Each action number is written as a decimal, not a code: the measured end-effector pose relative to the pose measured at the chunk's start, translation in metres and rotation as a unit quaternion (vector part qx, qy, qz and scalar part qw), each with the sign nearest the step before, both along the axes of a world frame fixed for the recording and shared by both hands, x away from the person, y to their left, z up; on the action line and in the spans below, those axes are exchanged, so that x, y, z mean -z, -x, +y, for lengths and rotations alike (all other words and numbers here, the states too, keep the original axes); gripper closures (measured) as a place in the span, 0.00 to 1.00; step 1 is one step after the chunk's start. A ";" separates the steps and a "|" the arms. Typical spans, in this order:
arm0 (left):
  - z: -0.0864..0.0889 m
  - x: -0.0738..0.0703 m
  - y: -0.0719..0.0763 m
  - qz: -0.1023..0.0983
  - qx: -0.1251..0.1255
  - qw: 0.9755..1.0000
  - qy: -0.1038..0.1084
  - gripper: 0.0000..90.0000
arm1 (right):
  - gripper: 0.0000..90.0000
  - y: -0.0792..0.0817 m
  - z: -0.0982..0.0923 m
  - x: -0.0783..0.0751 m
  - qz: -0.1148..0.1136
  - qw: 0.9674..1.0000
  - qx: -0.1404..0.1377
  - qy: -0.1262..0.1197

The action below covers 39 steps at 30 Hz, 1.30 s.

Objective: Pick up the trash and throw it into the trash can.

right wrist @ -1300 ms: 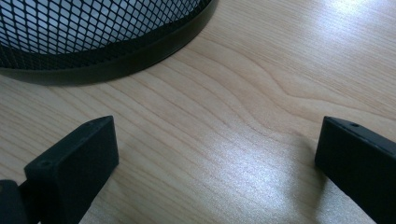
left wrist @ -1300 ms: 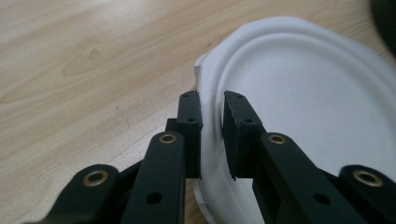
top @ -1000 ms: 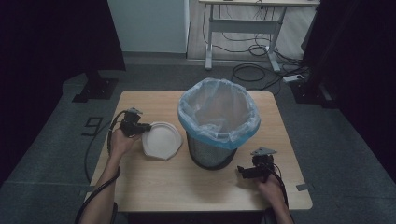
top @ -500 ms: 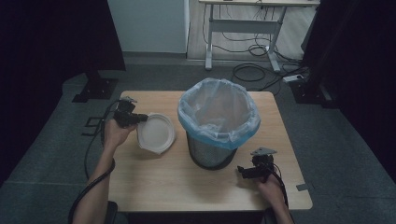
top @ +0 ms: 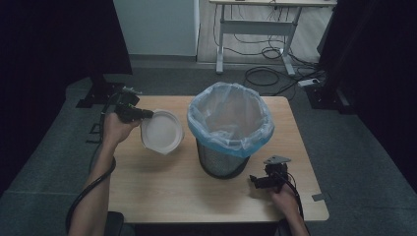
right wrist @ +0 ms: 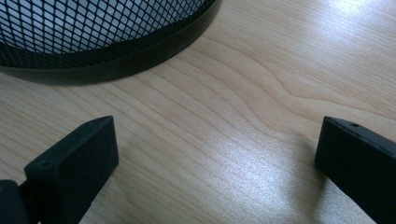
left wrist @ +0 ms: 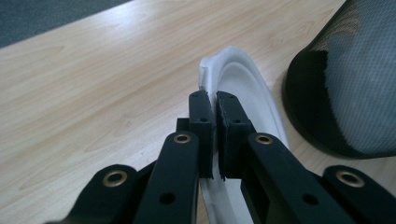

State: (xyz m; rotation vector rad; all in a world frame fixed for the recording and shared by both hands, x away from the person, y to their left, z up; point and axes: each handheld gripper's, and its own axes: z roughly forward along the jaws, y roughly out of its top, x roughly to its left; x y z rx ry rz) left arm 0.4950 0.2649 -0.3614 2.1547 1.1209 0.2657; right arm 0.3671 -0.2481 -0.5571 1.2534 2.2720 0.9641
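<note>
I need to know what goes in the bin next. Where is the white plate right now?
In the high view the white plate is at the table's left, pinched by its rim in the left gripper, tilted, just left of the lined mesh bin.

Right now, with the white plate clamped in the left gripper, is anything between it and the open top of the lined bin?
Nothing visible blocks it. The white plate, pinched by its rim in the left gripper, hangs left of the bin, whose blue liner mouth is open. The right gripper rests low by the bin's base, clear of that path.
</note>
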 end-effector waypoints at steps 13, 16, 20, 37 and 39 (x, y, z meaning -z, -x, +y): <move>-0.004 -0.056 0.000 0.000 0.004 1.000 0.000 0.96 | 0.00 0.000 0.000 0.000 0.000 1.000 -0.001 0.000; -0.006 -0.072 0.000 -0.001 0.004 1.000 0.000 0.96 | 0.00 0.000 0.000 0.000 0.000 1.000 0.000 0.000; -0.009 -0.094 0.002 -0.002 0.003 1.000 0.006 0.96 | 0.00 0.000 0.000 0.000 0.000 1.000 -0.001 0.000; -0.018 -0.159 0.006 -0.008 -0.001 1.000 0.021 0.96 | 0.00 0.000 0.000 0.000 0.000 1.000 -0.001 0.000; -0.020 -0.171 0.007 -0.012 0.000 1.000 0.027 0.96 | 0.00 0.000 0.000 0.000 0.000 1.000 -0.001 0.000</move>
